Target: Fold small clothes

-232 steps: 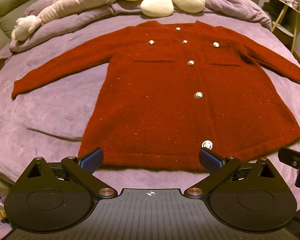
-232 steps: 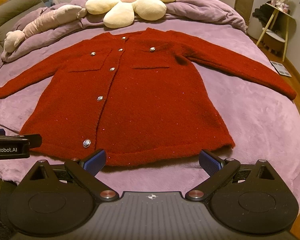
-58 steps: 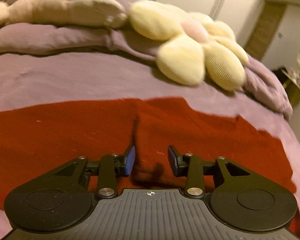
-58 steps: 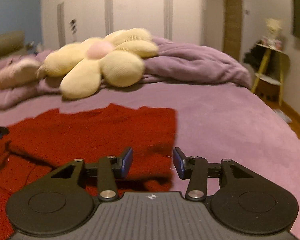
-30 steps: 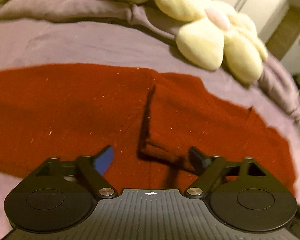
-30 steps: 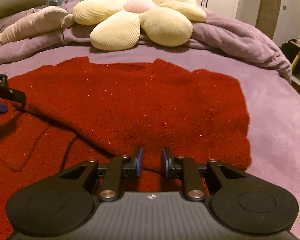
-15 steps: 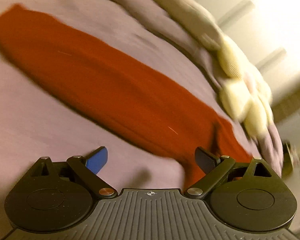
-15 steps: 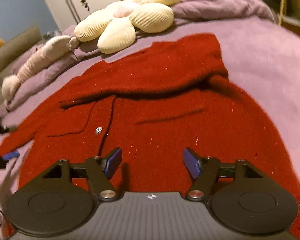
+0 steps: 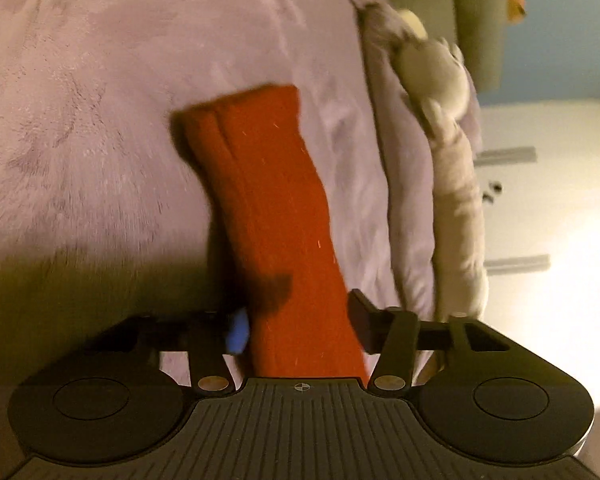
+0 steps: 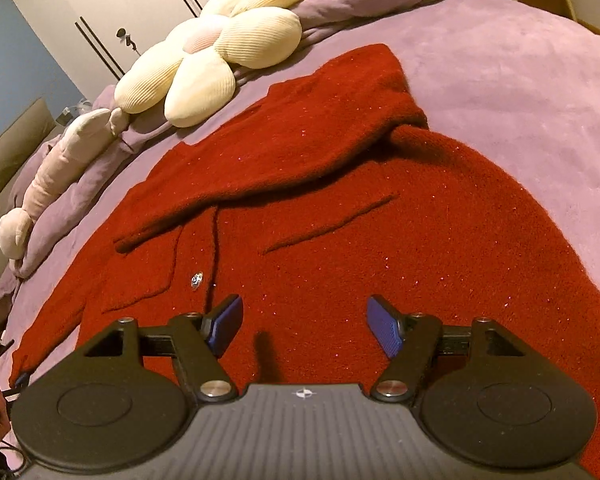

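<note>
A red knit cardigan (image 10: 340, 240) with silver buttons lies front up on the purple bed. Its right sleeve (image 10: 300, 152) is folded across the chest. Its left sleeve (image 9: 268, 200) lies stretched out on the blanket, cuff away from me in the left wrist view. My left gripper (image 9: 298, 326) is open, with its two fingers on either side of that sleeve. My right gripper (image 10: 304, 326) is open and empty just above the cardigan's body. The left gripper also shows small at the sleeve's end in the right wrist view (image 10: 20, 380).
A cream flower-shaped cushion (image 10: 212, 64) and a long pale plush toy (image 10: 60, 168) lie at the head of the purple bed (image 10: 520, 80). The plush toy (image 9: 452, 184) lies beside the left sleeve. Wardrobe doors (image 10: 120, 12) stand behind.
My left gripper has swung out to the left sleeve and now straddles it, its fingers closer together. My right gripper, after opening and letting go of the folded right sleeve, has stayed open above the cardigan's body.
</note>
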Demonstrator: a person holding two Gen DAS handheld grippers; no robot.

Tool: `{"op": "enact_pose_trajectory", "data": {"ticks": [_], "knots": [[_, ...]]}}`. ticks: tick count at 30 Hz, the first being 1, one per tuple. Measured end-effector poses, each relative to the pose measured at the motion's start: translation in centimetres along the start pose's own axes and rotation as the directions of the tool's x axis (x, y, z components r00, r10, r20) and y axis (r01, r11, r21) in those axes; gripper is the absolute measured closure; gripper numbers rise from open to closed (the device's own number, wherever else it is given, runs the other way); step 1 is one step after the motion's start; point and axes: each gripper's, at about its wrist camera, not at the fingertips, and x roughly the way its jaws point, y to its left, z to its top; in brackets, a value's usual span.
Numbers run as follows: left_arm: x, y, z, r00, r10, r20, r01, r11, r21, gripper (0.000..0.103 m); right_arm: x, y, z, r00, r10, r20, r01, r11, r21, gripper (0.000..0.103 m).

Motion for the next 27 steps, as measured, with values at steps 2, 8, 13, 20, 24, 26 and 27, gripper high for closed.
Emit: {"op": "enact_pose_trajectory", "data": {"ticks": [2,8,13,20,24,26,27], "knots": [[0.5,0.5,0.5,1.0,0.017,0.006,-0.017,0.998,-0.057,0.077,0.1,0.0,0.0,1.0,0.001,0.0,-0.001,1.0,0.003,0.032],[-0.1,-1.1,0.7,0.998,0.05,0.034,-0.051,0.997,0.049,0.092,0.3,-0.1,0.0,1.0,0.016,0.004,-0.016,1.0,0.001,0.029],[-1.3,-11.5,-5.8,0.999,-0.048,-0.01,0.047,0.881,0.47,0.092,0.1,-0.8,0.0,0.999,0.054,0.01,-0.054,0.998,0.012,0.029],[-2.4,-23.7,-28.4,0.888,-0.157,-0.432,0.455,0.421,0.784,0.051,-0.8,-1.7,0.5,0.994,0.104,0.036,-0.106,0.994,0.039,0.03],[-0.6,-22.3,-36.6,0.857,-0.062,-0.512,0.5,0.342,0.796,0.019,-1.8,-2.3,1.2,0.991,0.111,0.071,-0.113,0.993,0.022,0.03],[0.6,-20.1,-37.9,0.879,-0.004,-0.477,0.443,0.374,0.814,0.019,-2.0,-2.7,2.0,0.99,0.116,0.085,-0.116,0.993,-0.001,0.029],[0.6,-18.8,-38.1,0.894,0.012,-0.447,0.409,0.38,0.829,0.019,-1.9,-2.7,2.5,0.989,0.117,0.089,-0.116,0.993,-0.016,0.03]]}}
